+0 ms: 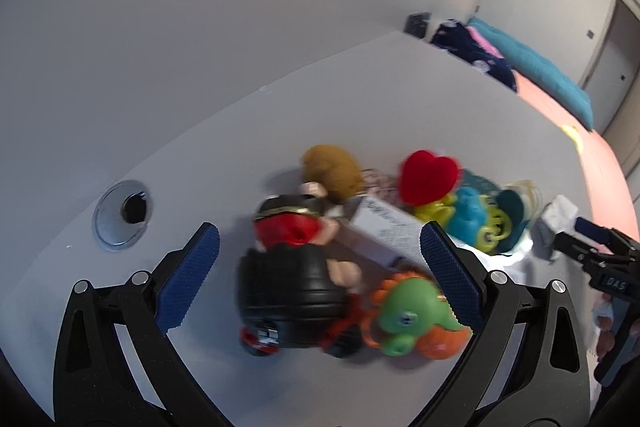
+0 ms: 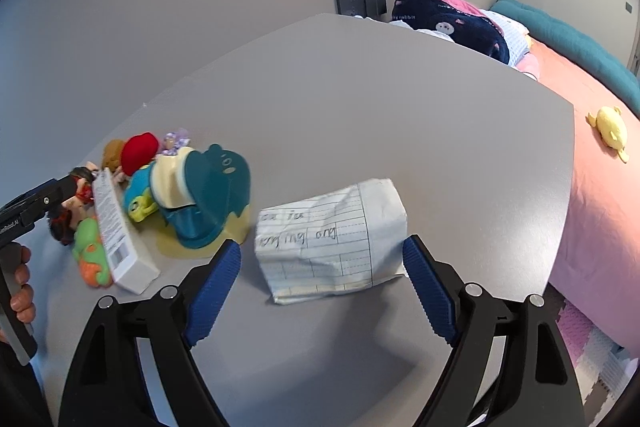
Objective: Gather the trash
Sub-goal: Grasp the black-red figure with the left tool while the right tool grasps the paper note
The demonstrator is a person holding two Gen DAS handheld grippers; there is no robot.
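Note:
A crumpled lined paper (image 2: 332,245) with handwriting lies on the grey table (image 2: 360,99), just ahead of my open right gripper (image 2: 322,267), between its blue pads. It also shows small at the right of the left wrist view (image 1: 556,223). A white cardboard box (image 1: 384,231) lies among a heap of toys; in the right wrist view it (image 2: 116,227) is at the left. My left gripper (image 1: 320,255) is open and empty above the toy heap, over a black and red figure toy (image 1: 296,267).
The heap holds a green and orange dinosaur (image 1: 408,319), a red heart plush (image 1: 428,175), a brown plush (image 1: 332,167) and a teal toy (image 2: 204,199). A round cable grommet (image 1: 122,215) sits in the table. A bed with a pink sheet (image 2: 600,187) stands right of the table.

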